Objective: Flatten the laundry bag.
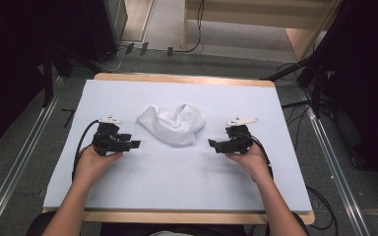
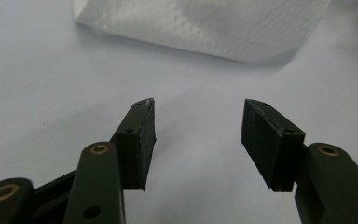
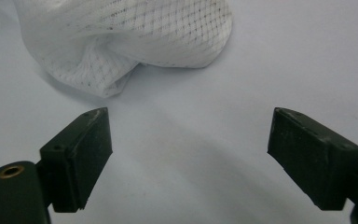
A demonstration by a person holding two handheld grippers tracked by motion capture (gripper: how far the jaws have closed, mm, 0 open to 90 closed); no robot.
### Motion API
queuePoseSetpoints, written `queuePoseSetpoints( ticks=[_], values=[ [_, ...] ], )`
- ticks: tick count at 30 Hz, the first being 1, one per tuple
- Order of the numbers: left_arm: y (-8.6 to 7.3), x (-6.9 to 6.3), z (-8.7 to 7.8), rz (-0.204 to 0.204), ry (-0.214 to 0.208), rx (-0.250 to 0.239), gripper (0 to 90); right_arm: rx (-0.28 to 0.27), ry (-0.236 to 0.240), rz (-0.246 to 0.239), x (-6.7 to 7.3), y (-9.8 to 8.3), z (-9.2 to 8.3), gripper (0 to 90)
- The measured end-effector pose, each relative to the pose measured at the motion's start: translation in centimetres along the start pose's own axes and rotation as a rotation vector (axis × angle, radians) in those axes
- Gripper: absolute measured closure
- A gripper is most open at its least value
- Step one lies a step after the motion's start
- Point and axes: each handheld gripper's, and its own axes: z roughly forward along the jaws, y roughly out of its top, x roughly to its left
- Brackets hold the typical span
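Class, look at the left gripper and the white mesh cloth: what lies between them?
Nothing: in the left gripper view, bare table surface separates the open left gripper from the white mesh cloth.

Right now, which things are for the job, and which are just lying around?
For the job:
- crumpled white mesh cloth
- left gripper, jaws open, empty
- right gripper, jaws open, empty
- pale blue table mat that the cloth lies on

Just lying about:
- black cables on the floor beyond the table
- dark stand legs at the far right

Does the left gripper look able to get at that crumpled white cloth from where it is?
Probably yes. The left gripper is open and points toward the white cloth, with just bare table cover between them and nothing held in its fingers.
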Motion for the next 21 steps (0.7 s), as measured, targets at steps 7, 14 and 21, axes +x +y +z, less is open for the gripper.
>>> queuePoseSetpoints(
  ticks=[7,14,21],
  values=[
    [0.2,-0.3,-0.4,0.026,0.013,-0.021,44.2,0.009,0.005,-0.03,0.4,0.0,-0.2,30.7],
    [0.2,-0.6,-0.2,0.021,-0.005,-0.007,43.8,0.001,0.027,-0.016,0.5,0.3,-0.6,40.7],
    [0.3,-1.0,-0.2,0.03,-0.03,-0.009,43.8,0.023,0.043,-0.012,0.6,0.5,-0.7,45.8]
  ],
)
